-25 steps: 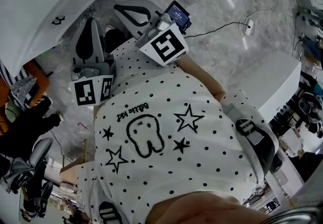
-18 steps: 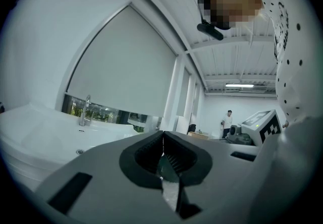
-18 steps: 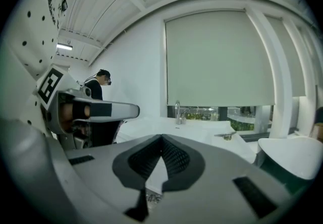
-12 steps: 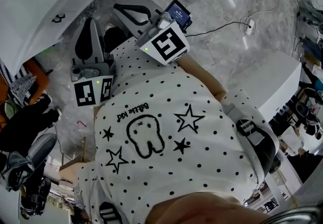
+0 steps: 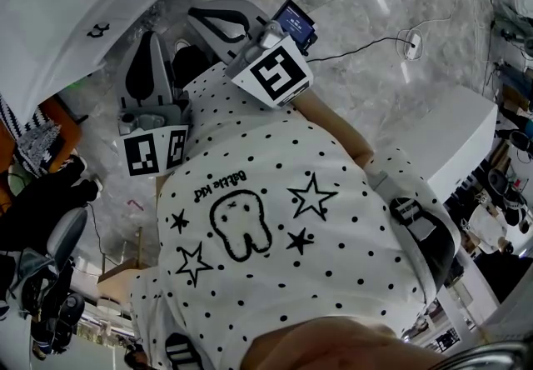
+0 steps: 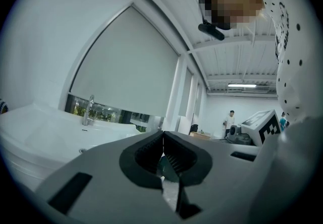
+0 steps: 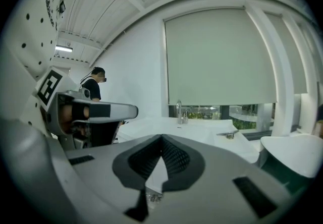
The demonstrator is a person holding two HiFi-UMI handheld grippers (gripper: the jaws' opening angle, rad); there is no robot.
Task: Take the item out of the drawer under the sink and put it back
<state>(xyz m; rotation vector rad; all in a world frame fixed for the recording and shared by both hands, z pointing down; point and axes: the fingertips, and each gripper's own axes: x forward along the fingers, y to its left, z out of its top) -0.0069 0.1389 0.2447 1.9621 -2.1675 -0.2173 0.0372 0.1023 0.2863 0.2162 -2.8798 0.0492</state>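
No sight of drawer or item: neither shows in any view, so where the item lies cannot be told. By the task it should be in the drawer under the sink.
Sink: the white sink [image 5: 50,18] fills the upper left of the head view. Its tap [image 6: 88,111] stands ahead in the left gripper view. The front below the sink is out of frame.
Left gripper [image 5: 151,37]: held level against the shirt [image 5: 250,218], fingers closed tip to tip, nothing between them.
Right gripper [image 5: 200,17]: just beside the left one and tipped slightly down, fingers pressed together, empty.
Change: none in either gripper over the last second; both keep the same place and tilt. Only the dark shapes at the left edge of the head view have shifted a little.
Meaning for the task: my judgement is that it is not under way. No reach toward the drawer has begun and nothing is held.
Next step, as judged: lower a gripper toward the sink's front, open its fingers and find the drawer's pull.
Around: grey marble floor [image 5: 375,27] with a thin cable [image 5: 366,45] across it. A white rounded unit [image 5: 450,139] stands at right, and a drawn blind [image 7: 217,56] hangs behind the sink.
People: one person [image 6: 230,117] stands far off in the left gripper view. Another person [image 7: 96,81] wearing a headset is in the right gripper view.
In the way: nothing lies between the grippers and the sink. The cable is well apart but could catch a foot.
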